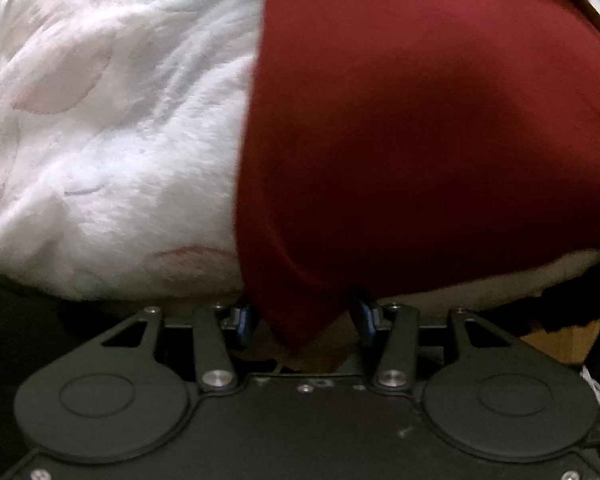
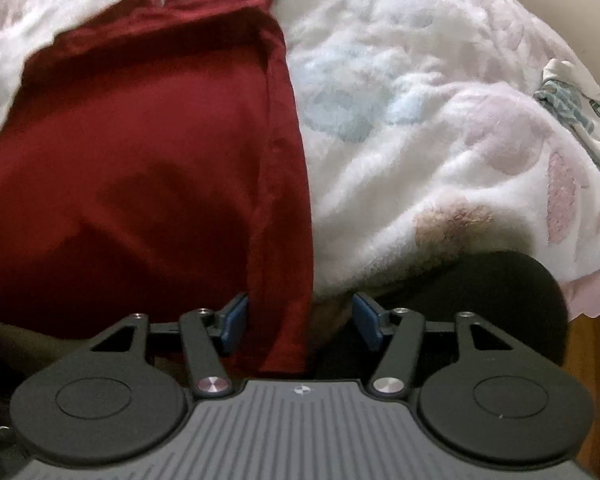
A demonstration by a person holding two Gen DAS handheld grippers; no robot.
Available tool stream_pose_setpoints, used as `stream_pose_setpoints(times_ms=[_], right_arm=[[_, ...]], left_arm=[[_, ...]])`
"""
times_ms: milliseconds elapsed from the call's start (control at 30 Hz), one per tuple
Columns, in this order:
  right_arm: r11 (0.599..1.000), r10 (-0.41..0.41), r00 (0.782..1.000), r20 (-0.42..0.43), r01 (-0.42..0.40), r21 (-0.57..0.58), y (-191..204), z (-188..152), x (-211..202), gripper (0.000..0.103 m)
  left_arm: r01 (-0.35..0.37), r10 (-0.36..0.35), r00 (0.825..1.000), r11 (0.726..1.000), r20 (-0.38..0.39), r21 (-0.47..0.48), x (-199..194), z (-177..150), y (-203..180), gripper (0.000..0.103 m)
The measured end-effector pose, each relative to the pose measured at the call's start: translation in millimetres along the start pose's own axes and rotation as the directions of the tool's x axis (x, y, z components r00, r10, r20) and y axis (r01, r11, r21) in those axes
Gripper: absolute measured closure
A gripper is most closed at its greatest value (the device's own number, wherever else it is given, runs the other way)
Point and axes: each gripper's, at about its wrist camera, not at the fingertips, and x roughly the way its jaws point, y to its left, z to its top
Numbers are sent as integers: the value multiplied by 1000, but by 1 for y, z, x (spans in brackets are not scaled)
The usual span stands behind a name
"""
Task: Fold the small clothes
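Note:
A dark red garment lies spread flat on a fluffy white blanket and fills the right half of the left wrist view. Its near left corner hangs down between the blue-padded fingers of my left gripper, whose jaws stand wide apart. In the right wrist view the same red garment covers the left half. Its hemmed right edge drops between the fingers of my right gripper, which is also open. Neither gripper's pads press on the cloth.
The white blanket carries pale pink and blue shapes and hangs over the bed's near edge. A patterned cloth lies at the far right. A black rounded object sits below the blanket edge, and a brown surface shows lower right.

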Motion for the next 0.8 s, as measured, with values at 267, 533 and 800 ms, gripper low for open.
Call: stream_pose_setpoints(times_ms=[267, 533, 800], right_arm=[[999, 25, 998, -64, -22, 40, -5, -6, 37, 34], [1000, 2, 998, -62, 0, 30, 4, -9, 54, 34], [999, 0, 997, -81, 3, 38, 7, -7, 59, 42]], left_arm=[[24, -14, 993, 997, 121, -76, -17, -4, 25, 52], [73, -66, 993, 995, 102, -64, 4, 0, 34, 54], [82, -80, 997, 992, 19, -100, 20, 5, 36, 58]])
